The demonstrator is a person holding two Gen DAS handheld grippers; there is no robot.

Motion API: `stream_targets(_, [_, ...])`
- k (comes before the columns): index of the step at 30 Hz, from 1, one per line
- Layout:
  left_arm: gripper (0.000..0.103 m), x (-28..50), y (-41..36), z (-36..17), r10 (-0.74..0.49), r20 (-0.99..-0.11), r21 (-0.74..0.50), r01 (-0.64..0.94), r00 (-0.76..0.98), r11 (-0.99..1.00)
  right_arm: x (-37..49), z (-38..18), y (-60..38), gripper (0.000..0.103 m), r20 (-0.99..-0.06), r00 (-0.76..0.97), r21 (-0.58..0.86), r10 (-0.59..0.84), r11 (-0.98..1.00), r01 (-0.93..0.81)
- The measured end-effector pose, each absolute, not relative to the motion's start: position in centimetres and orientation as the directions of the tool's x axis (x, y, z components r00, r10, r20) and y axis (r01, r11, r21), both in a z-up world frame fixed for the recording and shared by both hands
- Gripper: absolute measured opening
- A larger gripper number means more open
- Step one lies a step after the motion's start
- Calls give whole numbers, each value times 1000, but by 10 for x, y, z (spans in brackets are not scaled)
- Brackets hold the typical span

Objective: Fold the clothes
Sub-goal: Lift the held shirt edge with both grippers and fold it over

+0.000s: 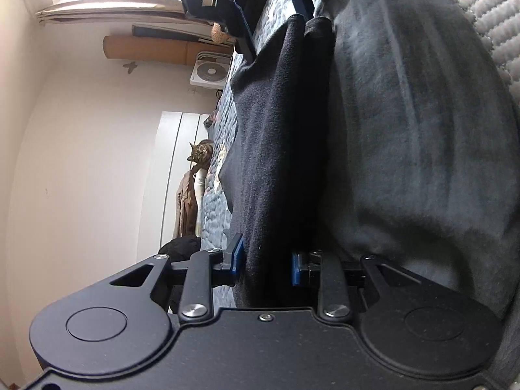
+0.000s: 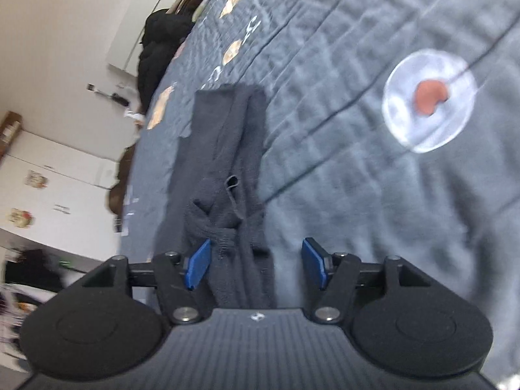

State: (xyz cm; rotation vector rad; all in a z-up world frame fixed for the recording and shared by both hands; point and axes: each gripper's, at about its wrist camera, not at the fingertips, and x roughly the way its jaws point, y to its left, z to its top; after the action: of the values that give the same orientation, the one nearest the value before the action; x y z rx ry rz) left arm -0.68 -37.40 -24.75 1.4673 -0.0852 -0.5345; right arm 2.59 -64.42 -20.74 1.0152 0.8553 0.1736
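Bedroom with pale walls; a grey-blue quilted bedspread (image 2: 341, 74) covers the bed. Dark garment (image 2: 227, 149) lies bunched lengthwise on that bedspread. Right tongs (image 2: 256, 265) stand spread, blue pads clear of the cloth that runs between them. Left tongs (image 1: 268, 265) pinch a fold of black fleece garment (image 1: 276, 136), beside a grey garment (image 1: 406, 130). A tabby cat (image 1: 201, 154) sits further along the bed.
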Motion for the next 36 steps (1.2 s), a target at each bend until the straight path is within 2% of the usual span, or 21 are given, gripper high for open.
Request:
stream_targets(4, [28,-11,-371,-249,-393,-269,956,295,879,6,40,-216,-642,74,-474,650,861,594,469,199])
stream_targets(6, [28,-12,-370,-250,-394,-270,955,295,879,4,47,-223,-640,83,-421,634,895,649,411,174])
stream_targets(13, [28,-14,-367,-251,-397,-270,956,295,877,2,55,-225,-633,86,-416,634,895,652,417,159])
stream_targets(14, [28,-15,-366,-251,-398,-269,956,294,877,2,55,-224,-631,82,-419,640,893,644,420,162])
stream_targets(16, [28,-14,-364,-248,-399,-271,956,294,876,-2,52,-224,-627,55,-420,646,897,638,400,188])
stream_targets(17, [28,-13,-363,-246,-399,-272,955,296,876,0,52,-224,-623,28,-430,650,892,626,406,199])
stream_targets(19, [28,-11,-360,-240,-402,-272,955,297,874,0,52,-225,-615,26,-450,658,882,603,415,222])
stream_targets(25, [28,5,-336,-220,-412,-267,962,265,871,-63,39,-218,-595,23,-356,730,934,584,234,269])
stream_targets(31, [29,47,-277,-199,-413,-293,948,206,862,-241,31,-213,-531,22,-273,723,960,634,129,249])
stream_targets(36, [29,90,-239,-197,-353,-345,909,217,869,-355,43,-225,-468,25,-272,648,958,711,134,255])
